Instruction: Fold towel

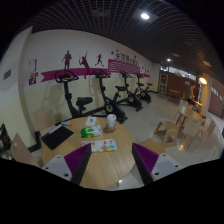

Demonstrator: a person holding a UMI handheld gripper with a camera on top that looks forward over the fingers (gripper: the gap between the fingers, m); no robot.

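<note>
Towel is not visible on the round counter [100,165]; keep your wide, empty fingers [112,160] low and look for it first.

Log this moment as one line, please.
gripper: open, empty | towel: not visible | ahead: round table with leaflets | beyond: exercise bikes

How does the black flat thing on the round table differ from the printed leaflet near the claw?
The black flat thing is dark, plain and larger, lying toward the exercise bikes; the leaflet is pale, green-printed, smaller, and just ahead of the open, empty claw. Both lie flat on the round table.
</note>
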